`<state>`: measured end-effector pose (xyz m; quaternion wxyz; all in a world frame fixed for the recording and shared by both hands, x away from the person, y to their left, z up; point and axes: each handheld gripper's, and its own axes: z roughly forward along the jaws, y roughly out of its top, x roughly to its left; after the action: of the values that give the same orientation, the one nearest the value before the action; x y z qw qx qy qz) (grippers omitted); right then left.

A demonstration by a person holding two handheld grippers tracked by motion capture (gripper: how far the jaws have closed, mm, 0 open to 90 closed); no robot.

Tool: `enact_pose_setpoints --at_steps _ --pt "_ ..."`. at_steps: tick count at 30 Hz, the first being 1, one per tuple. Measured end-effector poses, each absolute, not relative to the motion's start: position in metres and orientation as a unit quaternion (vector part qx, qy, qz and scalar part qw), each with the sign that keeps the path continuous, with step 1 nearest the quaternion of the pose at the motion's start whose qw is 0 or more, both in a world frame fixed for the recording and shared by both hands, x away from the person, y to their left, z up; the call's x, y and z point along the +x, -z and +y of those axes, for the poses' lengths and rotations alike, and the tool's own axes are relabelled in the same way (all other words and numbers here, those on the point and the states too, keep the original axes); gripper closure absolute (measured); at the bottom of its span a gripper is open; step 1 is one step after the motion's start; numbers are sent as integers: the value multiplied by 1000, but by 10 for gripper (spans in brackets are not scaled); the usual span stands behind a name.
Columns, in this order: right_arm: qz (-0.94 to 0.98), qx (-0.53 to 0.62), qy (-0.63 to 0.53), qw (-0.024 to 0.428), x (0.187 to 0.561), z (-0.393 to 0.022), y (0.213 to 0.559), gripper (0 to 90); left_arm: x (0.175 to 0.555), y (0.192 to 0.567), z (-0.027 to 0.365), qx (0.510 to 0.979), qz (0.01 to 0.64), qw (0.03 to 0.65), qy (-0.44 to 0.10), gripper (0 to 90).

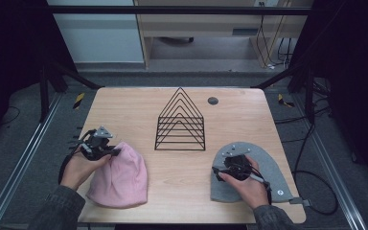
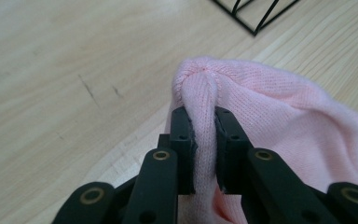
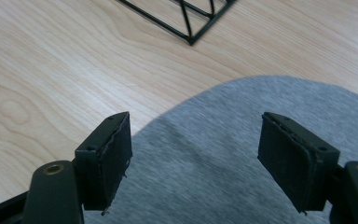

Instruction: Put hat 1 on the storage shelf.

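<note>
On my left I have the left gripper (image 1: 116,152) at the near left of the wooden table (image 1: 172,177), with my left hand (image 1: 80,167) wrapped around its body. Its jaws are pinched nearly together on a fold of the pink knit beanie (image 1: 121,176); in the left gripper view (image 2: 204,140) I see a ridge of pink knit (image 2: 279,126) squeezed between the two black pads, right at the crown where the seams gather. The rest of the beanie lies flat on the table, spreading toward the near edge.

Moving to the middle, a black wire rack (image 1: 180,122) with triangular peaks stands upright on the table, well apart from both hats. A corner of it shows at the top of the left gripper view (image 2: 256,16) and of the right gripper view (image 3: 186,21). Just beyond it to the right sits a small dark round disc (image 1: 212,100) in the tabletop.

On my right, the grey beanie (image 1: 268,165) lies flat at the near right of the table. My right hand (image 1: 251,184) holds the right gripper (image 1: 215,171) over it. In the right gripper view (image 3: 193,156) the jaws stand wide apart with nothing between them, the grey fabric (image 3: 214,154) directly below.
</note>
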<state>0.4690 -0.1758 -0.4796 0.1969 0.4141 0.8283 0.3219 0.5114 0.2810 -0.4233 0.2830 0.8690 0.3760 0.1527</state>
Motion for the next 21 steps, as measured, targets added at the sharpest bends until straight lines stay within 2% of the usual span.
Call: enact_pose_setpoints --at_steps 3,6,9,16,21 --pt "831 398 -333 198 465 -168 475 285 494 396 275 861 360 307 -187 795" --pt "832 387 -351 187 461 -159 469 302 486 383 272 853 354 328 -198 797" --pt "842 349 -368 184 452 -132 455 332 473 359 264 847 337 343 -225 801" --pt "850 298 -400 171 441 -87 434 394 462 332 256 839 322 369 -237 809" --pt "856 262 -414 164 441 -57 417 525 461 309 249 836 307 380 -250 809"
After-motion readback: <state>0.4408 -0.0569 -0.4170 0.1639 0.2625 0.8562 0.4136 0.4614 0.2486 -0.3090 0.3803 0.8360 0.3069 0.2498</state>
